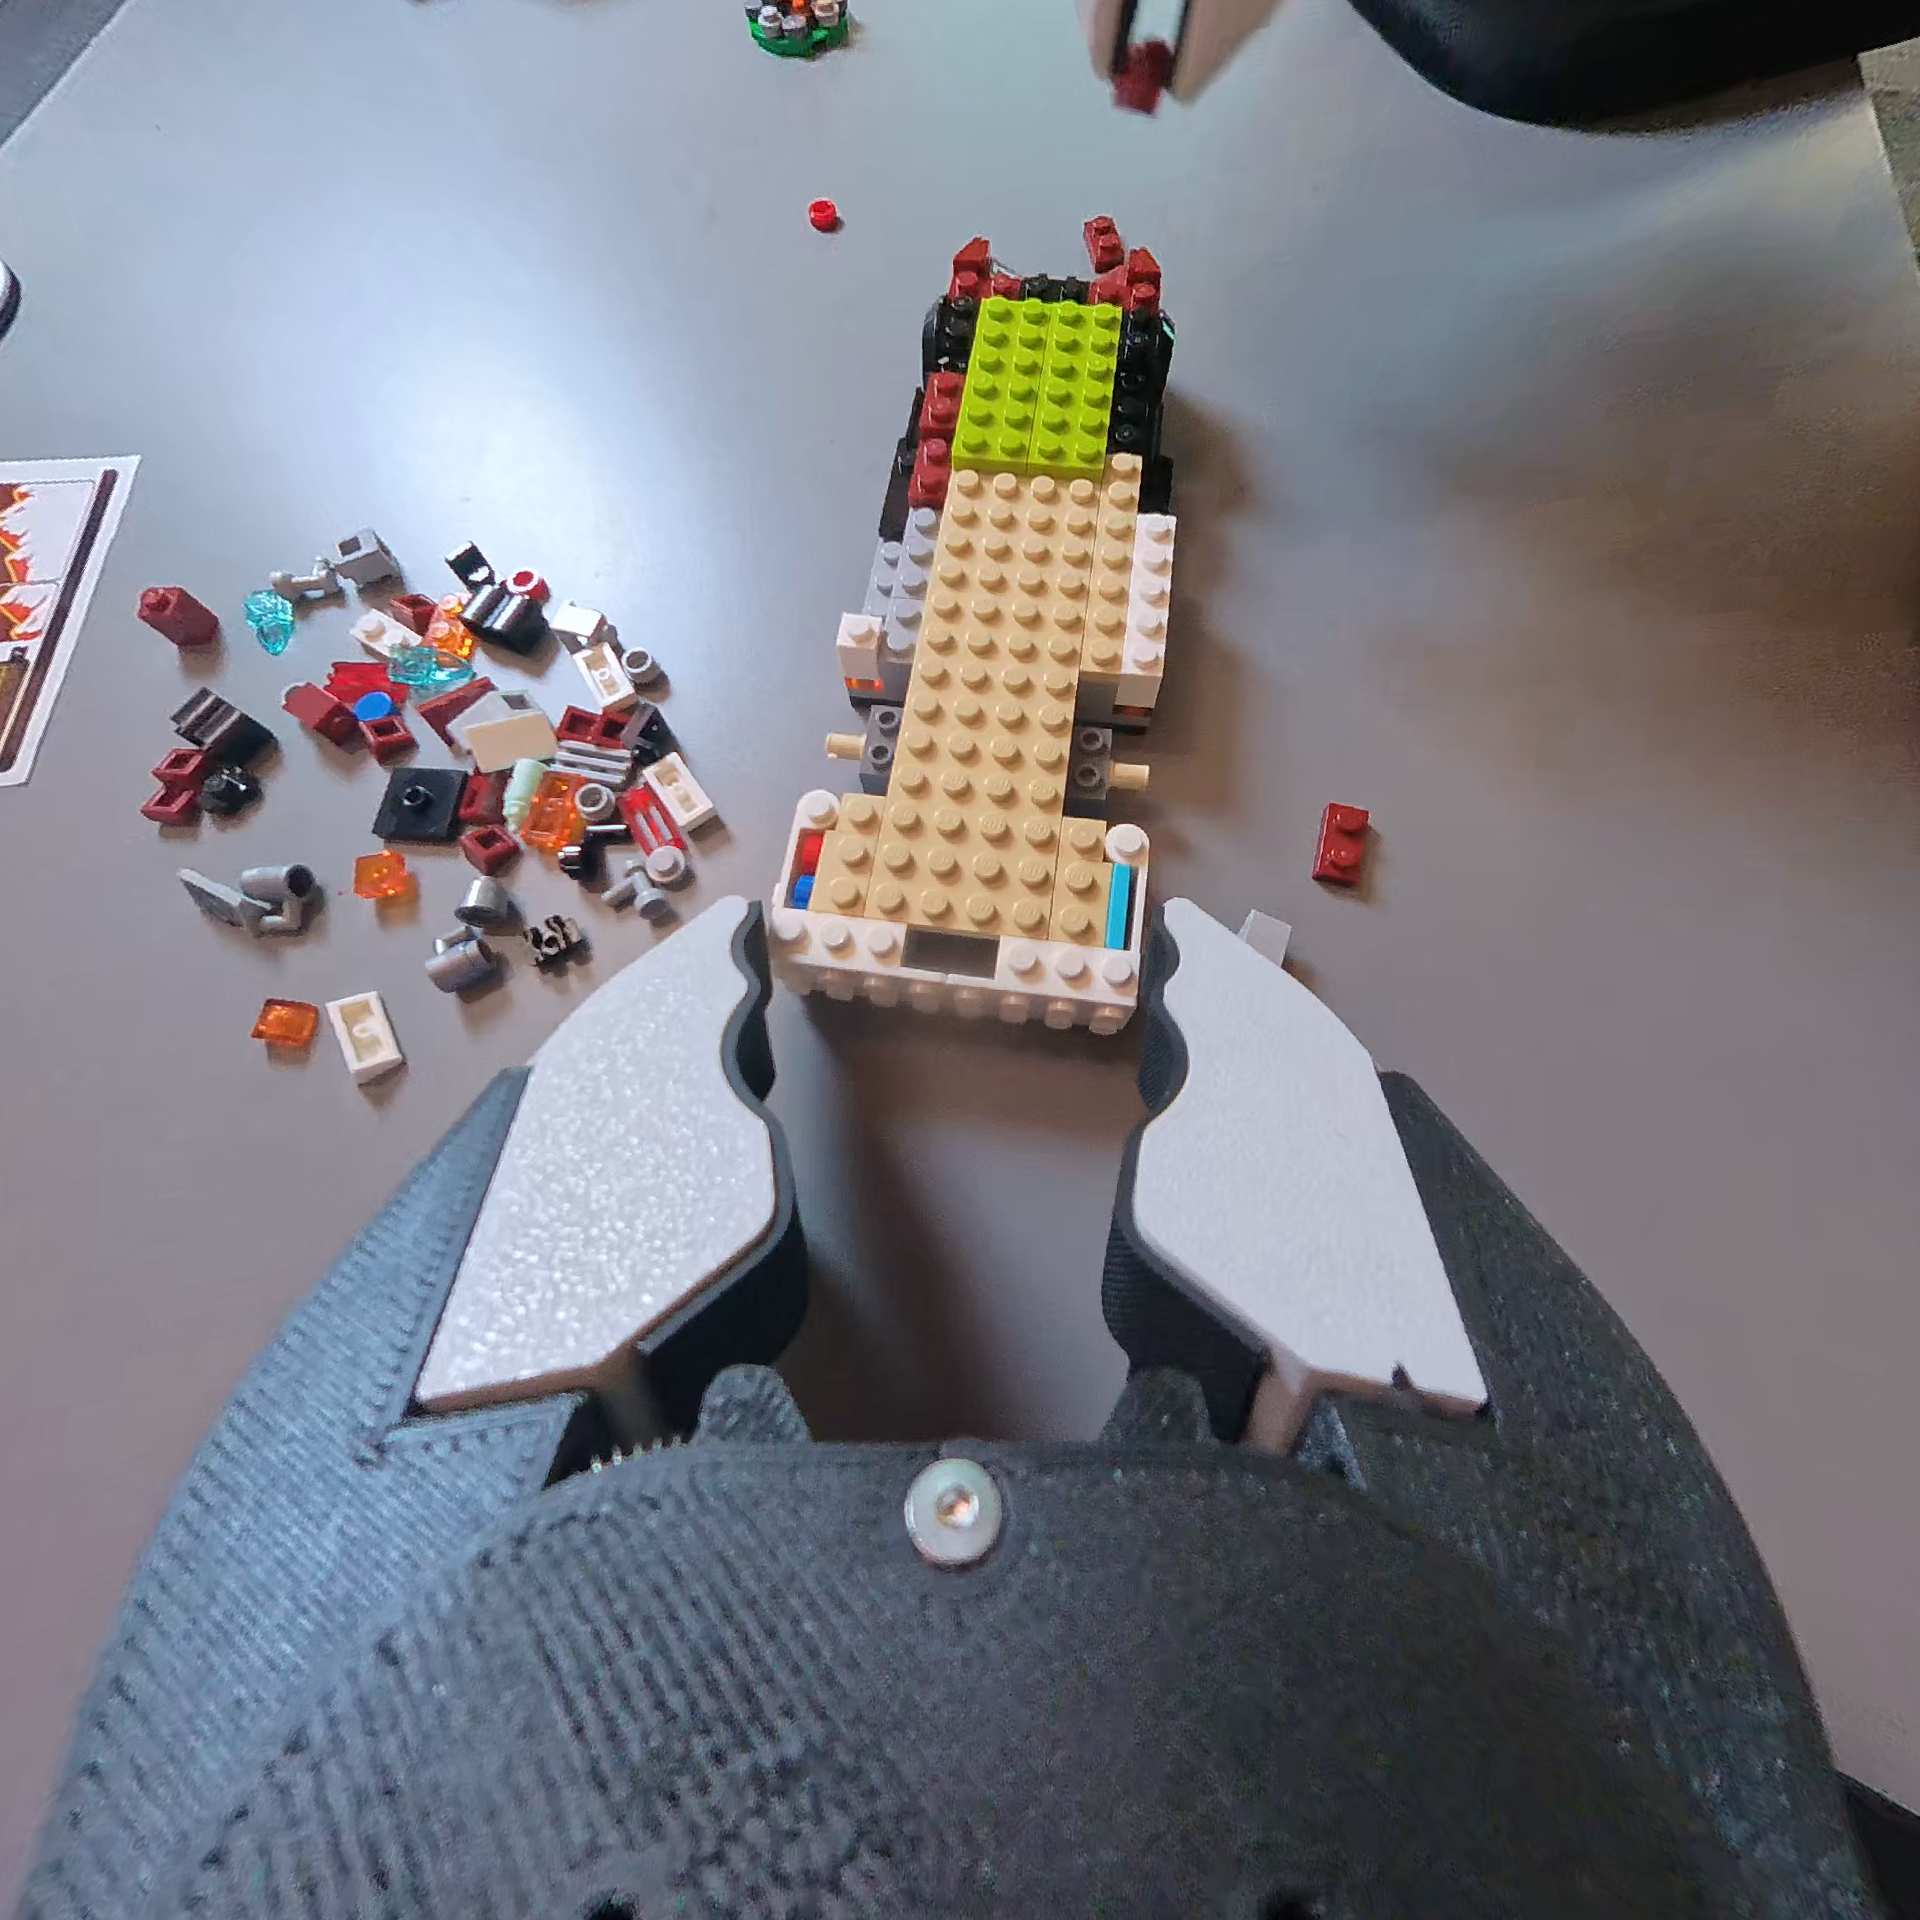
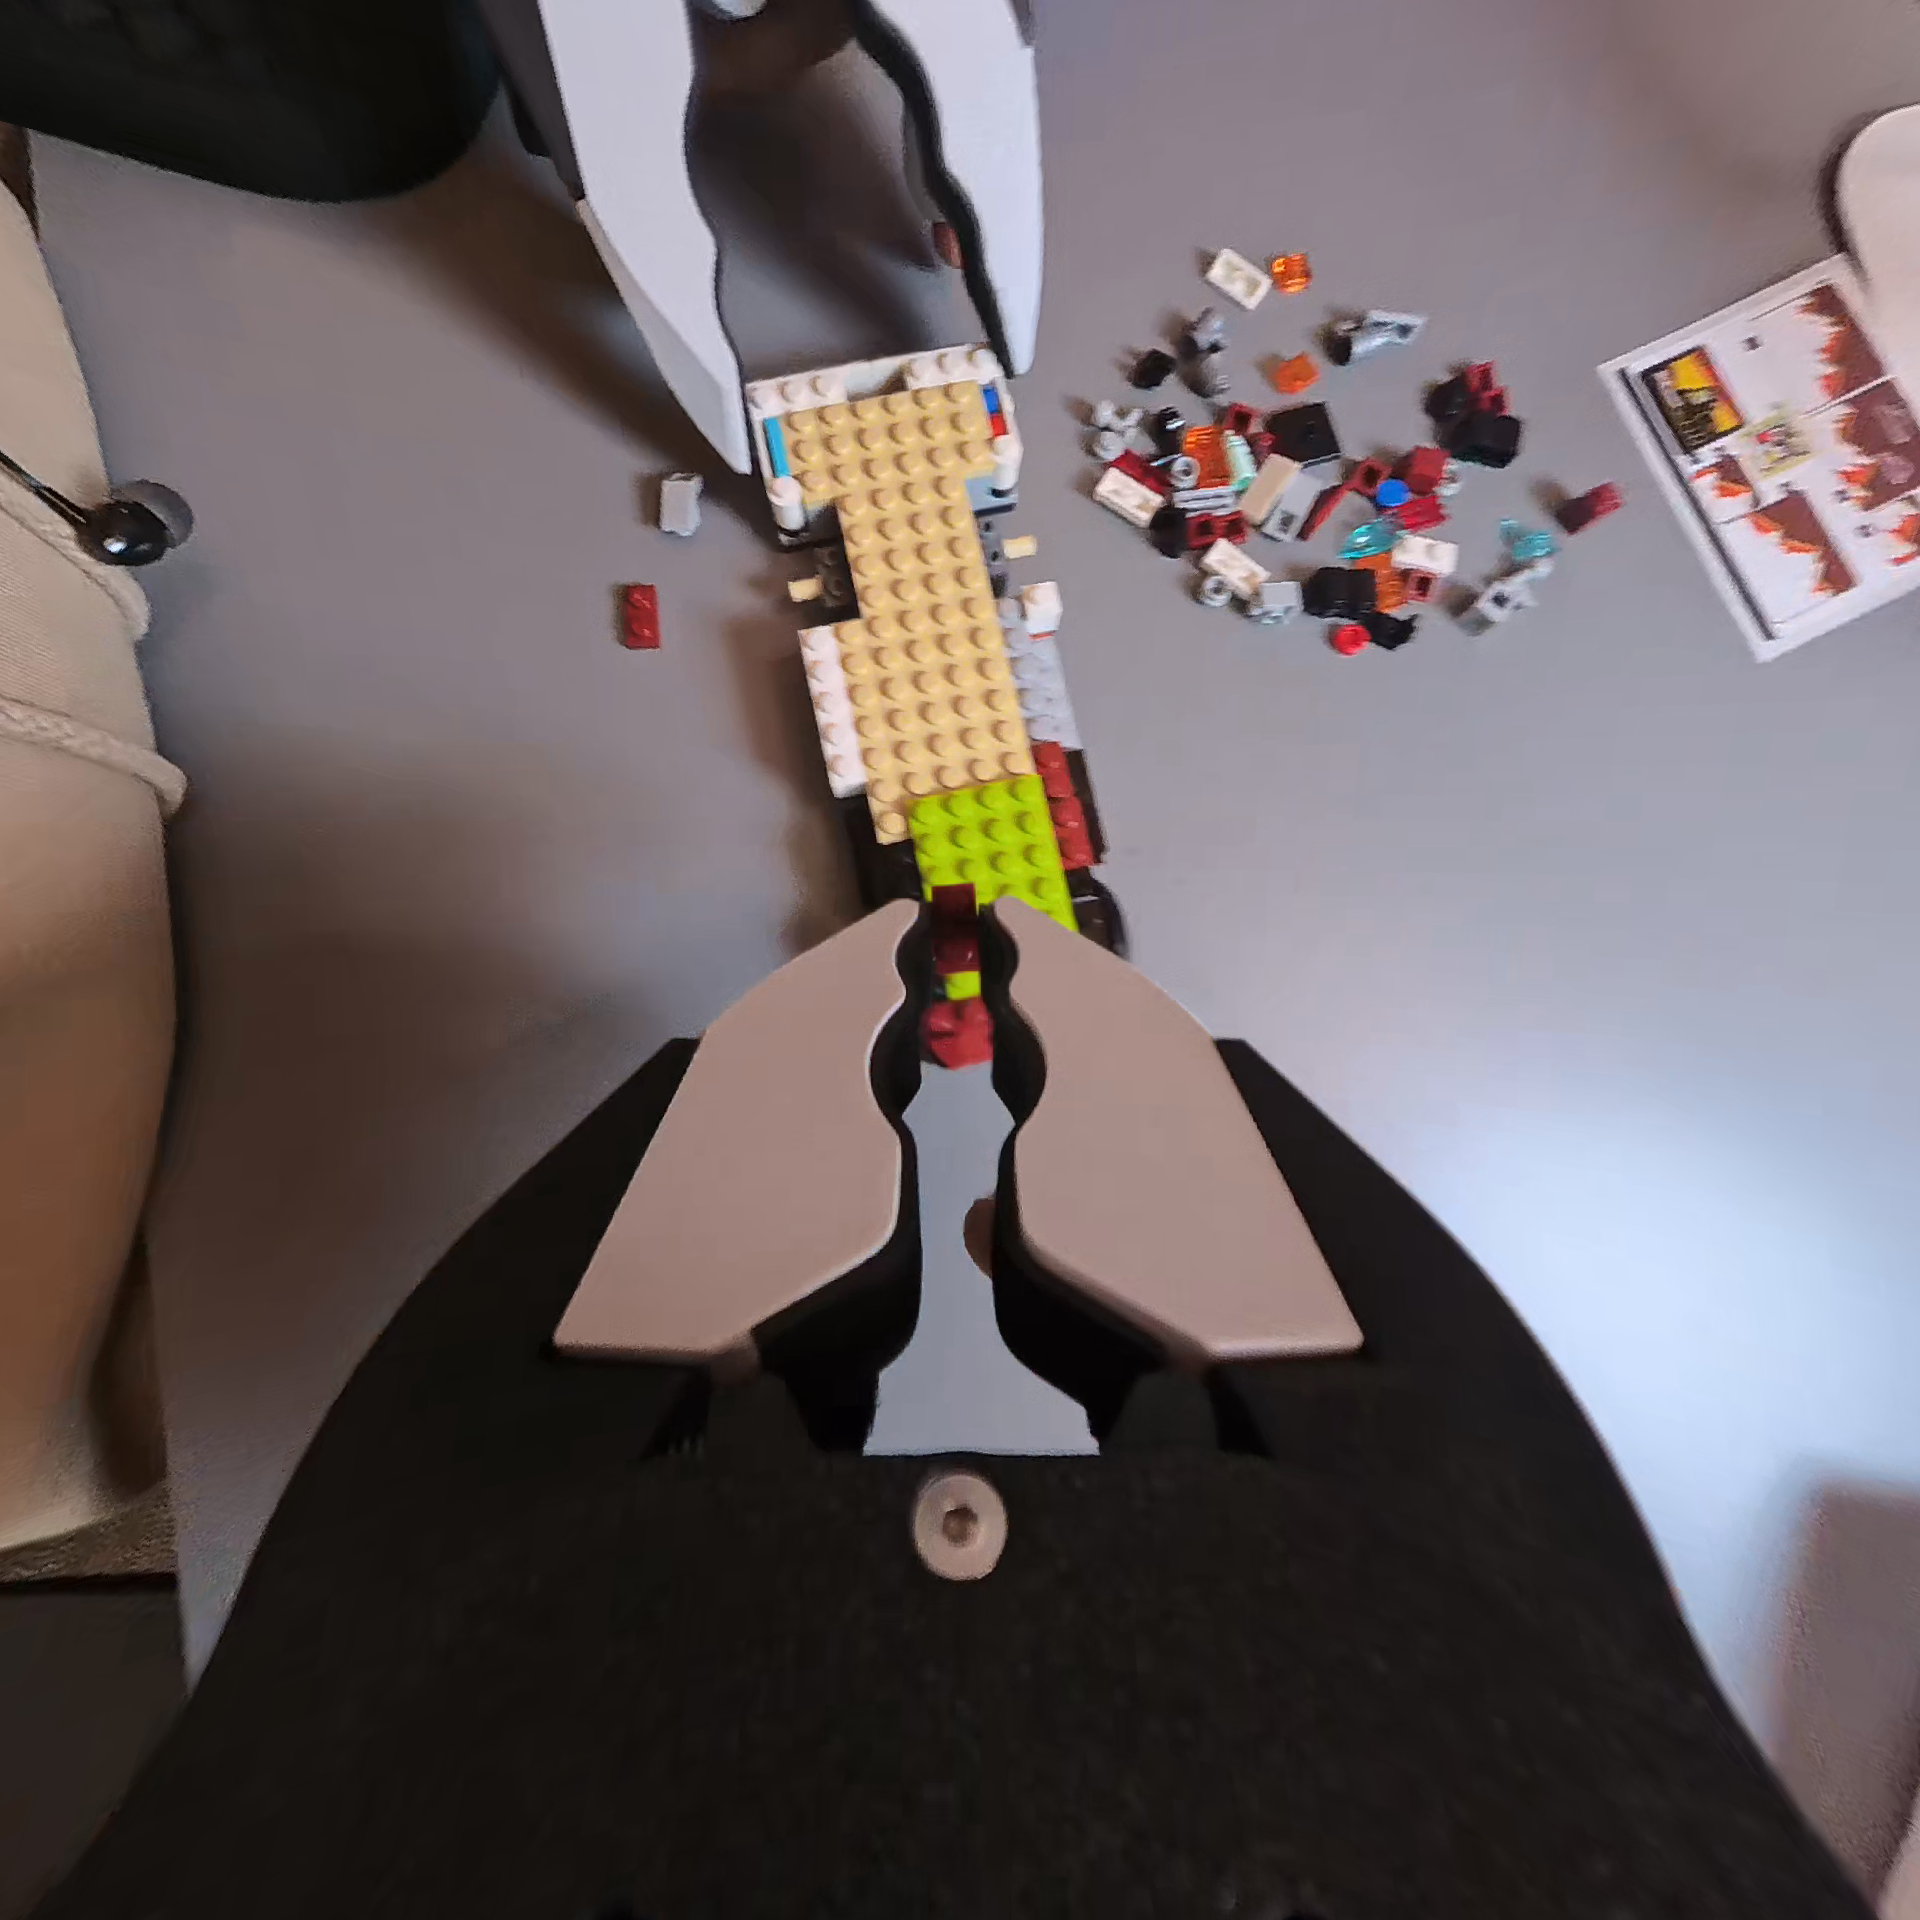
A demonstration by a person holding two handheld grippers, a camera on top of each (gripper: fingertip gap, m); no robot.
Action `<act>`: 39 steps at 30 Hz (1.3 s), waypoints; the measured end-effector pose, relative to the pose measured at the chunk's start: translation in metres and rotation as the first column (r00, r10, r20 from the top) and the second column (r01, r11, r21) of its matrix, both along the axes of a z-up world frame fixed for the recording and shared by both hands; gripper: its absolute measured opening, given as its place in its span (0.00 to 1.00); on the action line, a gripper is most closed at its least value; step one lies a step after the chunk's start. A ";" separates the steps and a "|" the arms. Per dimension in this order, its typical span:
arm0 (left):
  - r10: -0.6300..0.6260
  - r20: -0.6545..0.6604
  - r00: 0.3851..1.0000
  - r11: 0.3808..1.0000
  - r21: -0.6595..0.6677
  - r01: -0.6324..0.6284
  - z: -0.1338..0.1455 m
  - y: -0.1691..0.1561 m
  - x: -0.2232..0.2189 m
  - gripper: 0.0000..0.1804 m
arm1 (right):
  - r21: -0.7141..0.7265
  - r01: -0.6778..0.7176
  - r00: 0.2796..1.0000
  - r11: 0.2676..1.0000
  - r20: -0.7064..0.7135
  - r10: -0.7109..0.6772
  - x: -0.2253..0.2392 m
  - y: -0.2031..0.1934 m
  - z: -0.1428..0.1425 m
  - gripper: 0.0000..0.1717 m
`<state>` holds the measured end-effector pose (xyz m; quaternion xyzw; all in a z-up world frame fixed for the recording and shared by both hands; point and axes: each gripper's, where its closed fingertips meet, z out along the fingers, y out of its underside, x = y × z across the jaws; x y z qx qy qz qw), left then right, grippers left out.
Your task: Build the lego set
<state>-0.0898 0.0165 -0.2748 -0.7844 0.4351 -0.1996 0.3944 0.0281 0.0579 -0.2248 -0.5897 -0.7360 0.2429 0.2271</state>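
A long brick model (image 1: 997, 665) lies lengthwise on the desk (image 1: 1558, 520), its white end between the spread left tongs (image 1: 961, 935); right tongs (image 2: 958, 914) grip a dark red brick (image 2: 956, 925) above its far green end.

Left gripper (image 1: 961, 925): two pale grey, grainy-topped fingers (image 1: 623, 1153) showing wavy black pads along their inner edges, sitting in a black 3D-printed body with ribbed print lines; a silver screw (image 1: 954, 1509) lying at the near centre. Right gripper (image 2: 958, 914): matching shape, fingers (image 2: 769, 1164) reading taupe-grey, black textured housing, a grey screw (image 2: 958, 1527) showing at the near middle.
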 end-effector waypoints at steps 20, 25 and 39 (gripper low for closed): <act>-0.008 0.014 1.000 1.000 0.005 0.008 0.001 0.001 0.000 0.38 | -0.083 -0.174 0.977 0.981 0.113 0.183 -0.016 0.032 -0.027 0.05; -0.012 0.014 1.000 1.000 0.005 0.012 0.000 0.001 0.000 0.38 | -0.105 -0.182 0.972 0.978 0.134 0.195 -0.018 0.028 -0.036 0.05; -0.012 0.012 1.000 1.000 0.006 0.012 0.000 0.000 0.000 0.38 | -0.136 -0.186 0.973 0.973 0.114 0.202 -0.012 0.009 -0.026 0.04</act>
